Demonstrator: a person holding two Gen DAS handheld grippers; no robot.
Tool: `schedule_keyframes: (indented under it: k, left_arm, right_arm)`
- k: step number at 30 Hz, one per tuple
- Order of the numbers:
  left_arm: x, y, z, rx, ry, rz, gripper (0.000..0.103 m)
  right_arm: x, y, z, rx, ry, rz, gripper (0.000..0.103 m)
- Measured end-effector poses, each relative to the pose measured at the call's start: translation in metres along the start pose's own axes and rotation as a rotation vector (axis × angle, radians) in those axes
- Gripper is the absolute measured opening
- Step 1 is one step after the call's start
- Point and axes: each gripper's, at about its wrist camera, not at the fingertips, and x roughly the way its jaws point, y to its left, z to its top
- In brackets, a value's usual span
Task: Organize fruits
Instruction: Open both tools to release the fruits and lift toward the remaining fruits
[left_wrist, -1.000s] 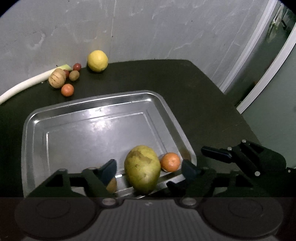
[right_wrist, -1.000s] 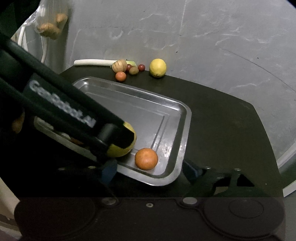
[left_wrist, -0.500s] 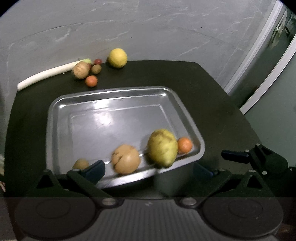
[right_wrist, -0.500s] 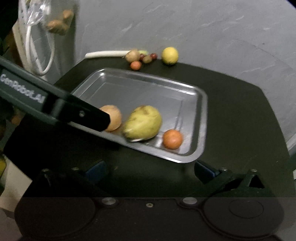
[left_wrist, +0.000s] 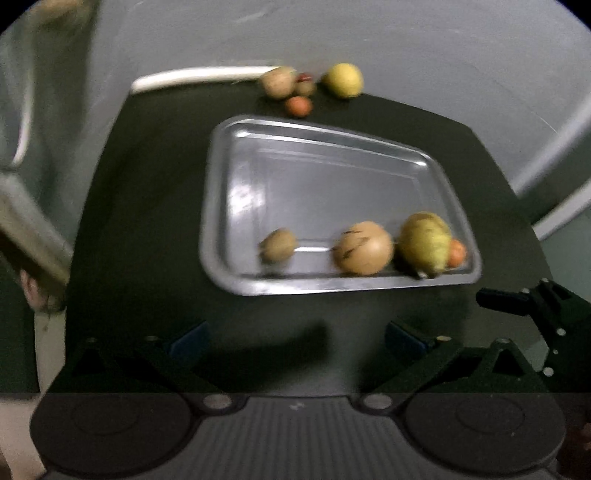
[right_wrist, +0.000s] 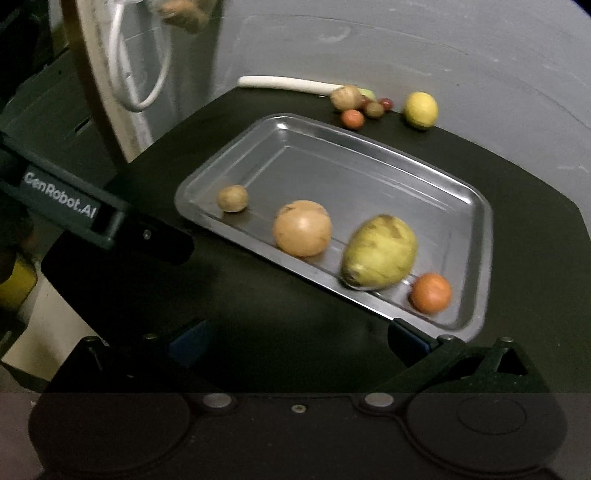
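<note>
Tray (right_wrist: 476, 229) sits mid-frame in both views on the dark table (right_wrist: 535, 221), holding four fruits in a row along its near edge: small brown fruit (right_wrist: 232, 198), round tan fruit (right_wrist: 302, 229), pear (right_wrist: 378, 253) and orange (right_wrist: 431, 292). They probably line up there because that is the side the grippers drop from. In the left wrist view the same row runs small brown fruit (left_wrist: 277, 245), tan fruit (left_wrist: 362, 248), pear (left_wrist: 424, 243), with the orange (left_wrist: 457, 253) tucked half behind the pear at the lower right corner of the tray (left_wrist: 221, 206).

Unsorted pile is at the far edge of the table, upper middle of frame: lemon (right_wrist: 420, 110), a tan fruit, small orange one (right_wrist: 352, 119), a brownish one and a red berry, bunched against a long white stalk (right_wrist: 284, 82). They are well apart from the tray, so most likely next to fetch.

Left gripper (left_wrist: 297, 338) has jaws spread fully wide, nothing between them, just bare table below the tray's near rim. Its jaws have just been opening, and only table shows in the gap. Right gripper (right_wrist: 301, 338) is the same: wide open, empty, jaws have just been opening, its right finger overlapping the tray's near corner in frame; contact unclear. Left gripper's body shows at left of the right wrist view (right_wrist: 92, 214), clear of the tray.

Both empty and wide looks like release done and ready for the next pick. Frames are motion-blurred, so fine detail on the pile is unsure.
</note>
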Motion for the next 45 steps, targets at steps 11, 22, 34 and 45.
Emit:
schedule_keyframes:
  k: [11,22,34,45]
  left_arm:
    - [-0.001,0.04,0.005,-0.148,-0.011,0.087,0.102]
    - [0.007,0.051,0.041,-0.252,-0.087,0.181,0.102]
    - [0.041,0.045,0.099,-0.337,-0.129,0.236,0.102]
    - [0.069,0.037,0.152,-0.32,-0.169,0.248,0.102]
  right_arm:
    - [0.001,-0.008,0.025,-0.049,-0.054,0.037,0.102]
    - [0.022,-0.058,0.05,-0.005,-0.108,0.019,0.102]
    - [0.061,-0.103,0.096,-0.016,-0.146,0.02,0.102]
    - [0.101,-0.119,0.138,-0.074,-0.181,0.049,0.102]
